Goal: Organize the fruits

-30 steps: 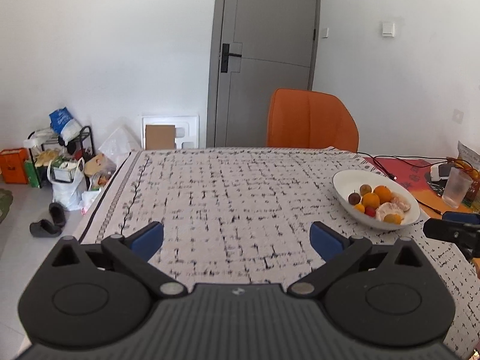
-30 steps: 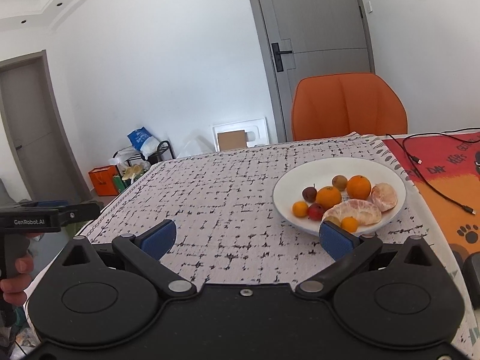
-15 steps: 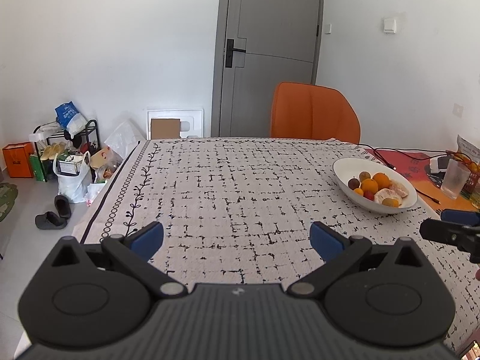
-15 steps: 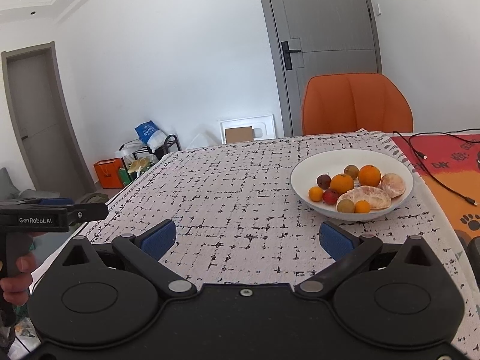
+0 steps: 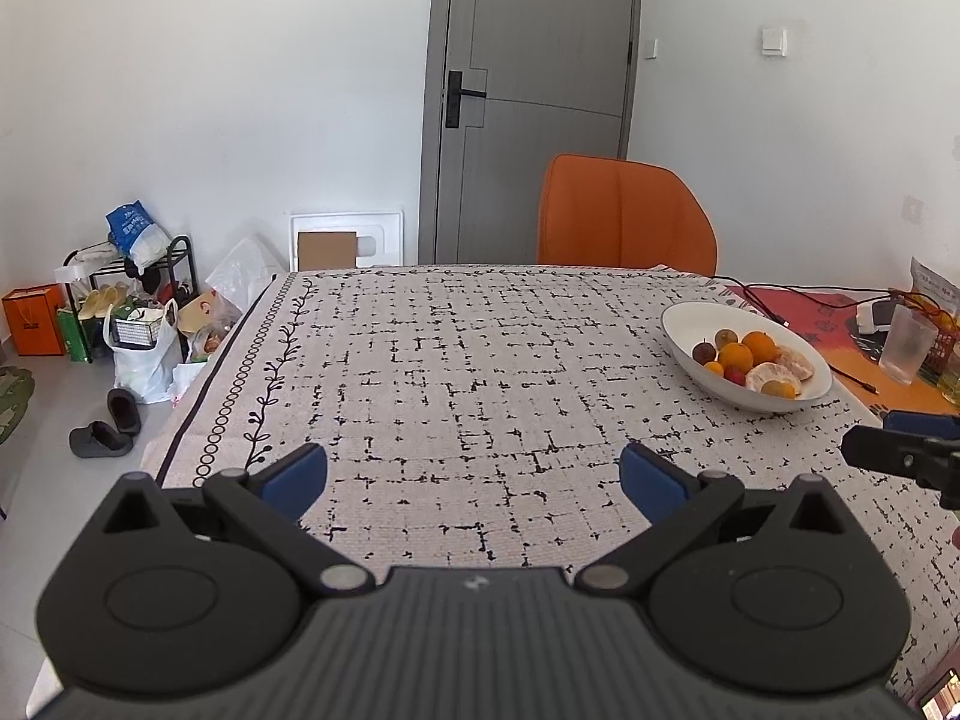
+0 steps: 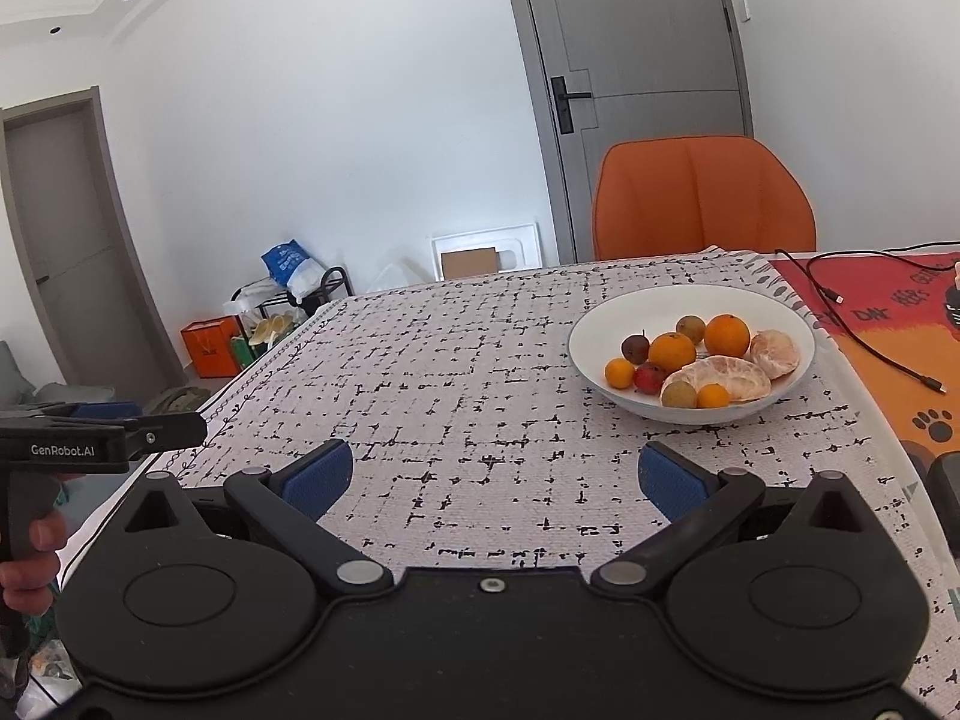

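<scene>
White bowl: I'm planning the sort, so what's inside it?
The white bowl holds two oranges, peeled citrus pieces, small orange, red and brownish fruits. Anything underneath them is hidden.

Fruits [image 6: 690, 363] piled (mixed) in bowl [image 6: 585, 360].

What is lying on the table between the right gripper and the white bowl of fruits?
Nothing: in the right wrist view, only bare patterned tablecloth lies between the open right gripper and the white bowl.
</scene>
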Demonstrator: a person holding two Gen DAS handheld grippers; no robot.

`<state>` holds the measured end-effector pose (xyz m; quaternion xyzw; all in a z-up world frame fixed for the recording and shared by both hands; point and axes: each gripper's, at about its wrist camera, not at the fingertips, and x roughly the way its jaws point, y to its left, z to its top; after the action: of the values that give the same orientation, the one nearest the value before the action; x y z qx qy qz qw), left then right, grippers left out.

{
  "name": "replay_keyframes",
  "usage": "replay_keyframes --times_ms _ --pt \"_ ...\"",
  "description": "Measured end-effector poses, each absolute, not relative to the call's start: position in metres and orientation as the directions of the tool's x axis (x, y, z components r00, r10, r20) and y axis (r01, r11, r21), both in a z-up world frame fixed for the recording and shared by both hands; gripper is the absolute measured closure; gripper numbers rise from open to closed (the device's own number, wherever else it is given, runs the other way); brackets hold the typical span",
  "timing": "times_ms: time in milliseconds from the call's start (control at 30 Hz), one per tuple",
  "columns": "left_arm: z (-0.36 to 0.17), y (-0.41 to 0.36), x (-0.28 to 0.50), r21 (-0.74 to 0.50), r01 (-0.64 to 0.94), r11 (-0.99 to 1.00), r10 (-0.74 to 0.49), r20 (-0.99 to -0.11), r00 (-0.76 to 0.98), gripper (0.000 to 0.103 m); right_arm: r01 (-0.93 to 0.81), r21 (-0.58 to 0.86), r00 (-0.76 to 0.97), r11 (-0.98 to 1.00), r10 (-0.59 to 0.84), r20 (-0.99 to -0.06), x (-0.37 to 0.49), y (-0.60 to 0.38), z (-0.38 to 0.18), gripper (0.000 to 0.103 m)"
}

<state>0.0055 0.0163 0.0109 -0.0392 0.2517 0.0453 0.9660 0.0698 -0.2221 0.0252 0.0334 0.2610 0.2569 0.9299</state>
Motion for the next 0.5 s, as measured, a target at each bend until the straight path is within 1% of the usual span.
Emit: replay_keyframes --times_ms 500 --pt "0.012 0.0153 0.005 -0.054 -0.098 0.994 0.059 -0.492 0.869 0.0 -0.46 0.196 0.733 0.866 0.495 -0.466 0.0693 -0.2216 0.0253 0.0"
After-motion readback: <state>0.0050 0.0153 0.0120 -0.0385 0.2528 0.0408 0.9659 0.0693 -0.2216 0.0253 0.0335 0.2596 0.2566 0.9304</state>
